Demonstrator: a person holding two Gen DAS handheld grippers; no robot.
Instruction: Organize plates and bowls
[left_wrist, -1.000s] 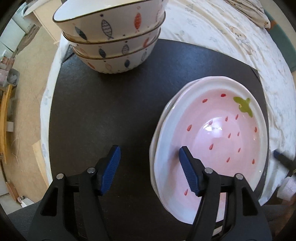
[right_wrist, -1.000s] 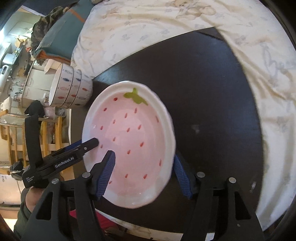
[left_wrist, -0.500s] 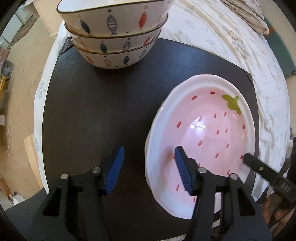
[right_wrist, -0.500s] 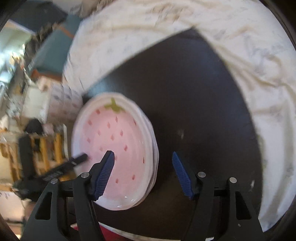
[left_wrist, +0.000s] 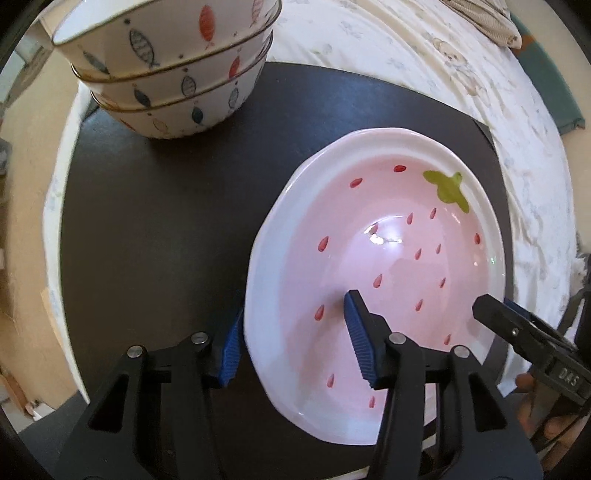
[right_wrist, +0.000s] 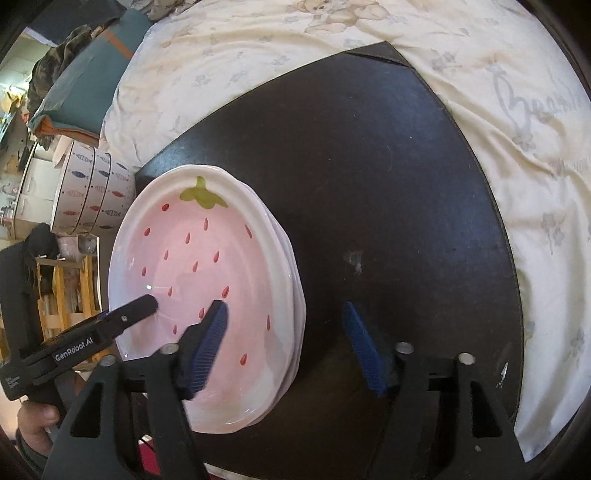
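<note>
- At the far left of the black worktop (left_wrist: 155, 221) sit three fish bowls (left_wrist: 173, 70), stacked up;
- left hand-held gripper (left_wrist: 291, 339) is open, one finger on each side of the pink strawberry plates' (left_wrist: 388, 240) rim;
- right hand-held gripper (right_wrist: 284, 347) is wide open over the stack's other edge, holding nothing.

plate stack (left_wrist: 376, 236) on mat (left_wrist: 155, 229); bowl stack (left_wrist: 173, 70) behind-left, apart; mat on cloth (right_wrist: 535, 155).

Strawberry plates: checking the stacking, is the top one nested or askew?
Nested. The top strawberry plate sits level in the stack, lower rims peeking evenly beneath it.
</note>
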